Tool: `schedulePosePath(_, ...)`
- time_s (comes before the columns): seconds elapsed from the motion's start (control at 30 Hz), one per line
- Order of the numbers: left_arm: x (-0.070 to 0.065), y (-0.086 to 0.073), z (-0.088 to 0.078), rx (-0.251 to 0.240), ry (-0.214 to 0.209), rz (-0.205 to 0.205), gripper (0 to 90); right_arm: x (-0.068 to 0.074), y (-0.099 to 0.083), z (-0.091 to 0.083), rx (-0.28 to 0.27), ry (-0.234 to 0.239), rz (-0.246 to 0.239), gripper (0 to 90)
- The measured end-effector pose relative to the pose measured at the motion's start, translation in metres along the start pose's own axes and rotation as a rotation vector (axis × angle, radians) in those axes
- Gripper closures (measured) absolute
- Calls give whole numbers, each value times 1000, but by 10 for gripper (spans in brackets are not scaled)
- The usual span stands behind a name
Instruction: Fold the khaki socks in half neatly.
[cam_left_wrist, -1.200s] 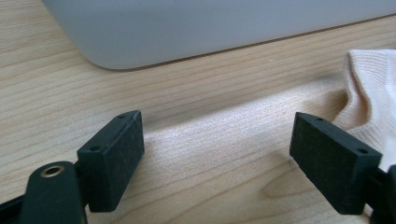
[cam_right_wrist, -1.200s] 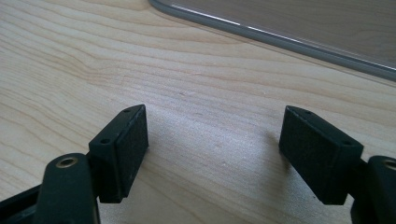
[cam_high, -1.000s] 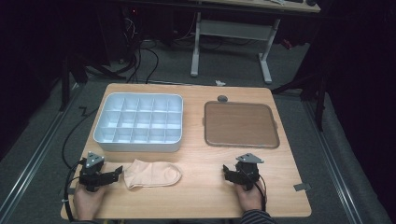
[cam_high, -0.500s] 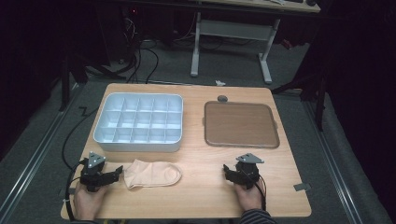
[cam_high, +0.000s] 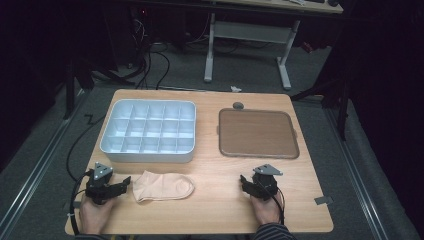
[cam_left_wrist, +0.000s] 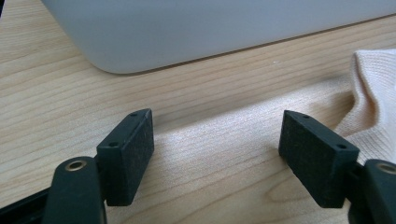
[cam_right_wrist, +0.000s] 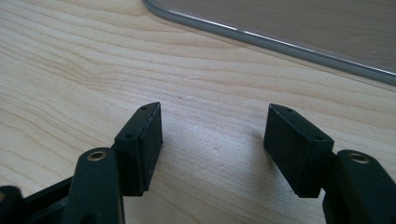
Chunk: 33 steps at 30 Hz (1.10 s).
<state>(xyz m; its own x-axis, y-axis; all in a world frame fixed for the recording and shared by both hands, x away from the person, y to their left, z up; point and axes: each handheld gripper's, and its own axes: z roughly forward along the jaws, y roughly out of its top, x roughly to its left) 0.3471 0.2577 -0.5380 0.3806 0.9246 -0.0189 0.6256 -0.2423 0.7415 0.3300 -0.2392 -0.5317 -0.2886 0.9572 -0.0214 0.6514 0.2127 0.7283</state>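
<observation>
A pale peach sock (cam_high: 162, 186) lies flat on the wooden table (cam_high: 215, 210) near the front left. My left gripper (cam_high: 125, 183) rests on the table just left of the sock, open, its jaws wide apart over bare wood. In the left gripper view the sock (cam_left_wrist: 373, 88) sits beside the right-hand jaw, and the gripper (cam_left_wrist: 217, 156) holds nothing. My right gripper (cam_high: 243, 180) stands open at the front right, also with nothing between its jaws (cam_right_wrist: 212, 149).
A white divided organizer tray (cam_high: 148, 131) with several compartments stands at the back left; its wall (cam_left_wrist: 210, 28) rises close ahead of the left gripper. A brown flat tray (cam_high: 257, 133) lies at the back right, its rim (cam_right_wrist: 280, 42) ahead of the right gripper. A small grey disc (cam_high: 238, 105) sits behind it.
</observation>
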Motion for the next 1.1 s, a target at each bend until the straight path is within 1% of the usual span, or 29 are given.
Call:
schedulePosePath(0.03,0,0,0,0,2,-1,271,0,0,0,0,-1,0,371)
schedulePosePath(0.07,0,-1,-2,-4,8,-10,280,0,0,0,0,-1,1,371)
schedulePosePath(0.1,4,-2,-4,-17,-26,-49,378,0,0,0,0,-4,3,374)
schedulePosePath(0.13,4,-2,-4,-17,-26,-49,384,0,0,0,0,-4,3,374)
schedulePosePath(0.17,7,-2,-5,-25,-56,-77,384,1,0,0,0,-9,6,377)
schedulePosePath(0.2,8,-3,-5,-29,-62,-86,382,1,1,0,-1,-15,9,382)
schedulePosePath(0.23,9,-3,-6,-27,-58,-94,383,2,1,1,-2,-17,10,389)
schedulePosePath(0.3,10,-2,-6,-23,-57,-94,384,3,1,1,-4,-25,18,415)
schedulePosePath(0.37,9,-2,-7,-27,-57,-88,389,3,2,1,-8,-28,18,466)
schedulePosePath(0.43,9,-2,-8,-34,-65,-84,390,3,1,1,-13,-33,21,510)
schedulePosePath(0.47,9,-2,-9,-40,-77,-85,390,4,1,1,-14,-34,24,519)
schedulePosePath(0.5,9,-2,-9,-40,-77,-85,391,4,1,1,-14,-34,24,519)
schedulePosePath(0.57,9,-3,-11,-52,-95,-86,393,5,1,0,-19,-32,20,534)
schedulePosePath(0.6,9,-3,-12,-59,-108,-93,393,6,0,-1,-27,-27,24,541)
schedulePosePath(0.67,10,-3,-15,-79,-179,-128,386,8,0,-3,-38,-9,34,552)
schedulePosePath(0.7,7,-2,-18,-83,-190,-119,378,10,1,-6,-54,4,30,564)
schedulePosePath(0.73,7,-2,-18,-83,-190,-119,372,10,1,-6,-54,4,30,564)
schedulePosePath(0.77,5,-1,-20,-83,-202,-113,372,12,2,-7,-60,13,30,574)
schedulePosePath(0.83,-1,1,-22,-77,-212,-89,361,16,4,-9,-53,39,32,587)
schedulePosePath(0.87,-4,2,-23,-71,-214,-77,358,19,5,-10,-54,47,25,589)
schedulePosePath(0.9,-7,2,-24,-68,-218,-66,355,25,8,-11,-61,67,15,589)
schedulePosePath(0.93,-9,3,-23,-61,-223,-60,355,25,8,-11,-61,67,15,589)
schedulePosePath(0.97,-14,3,-21,-40,-234,-48,349,31,9,-11,-66,94,7,589)
schedulePosePath(1.0,-16,4,-20,-30,-234,-42,348,35,9,-10,-62,106,1,589)
schedulePosePath(1.03,-16,4,-20,-30,-234,-42,348,35,9,-10,-62,106,1,589)
schedulePosePath(1.07,-17,4,-18,-24,-235,-37,346,42,10,-9,-55,120,-23,589)
schedulePosePath(1.1,-20,4,-16,-16,-238,-32,346,45,10,-8,-54,129,-30,590)
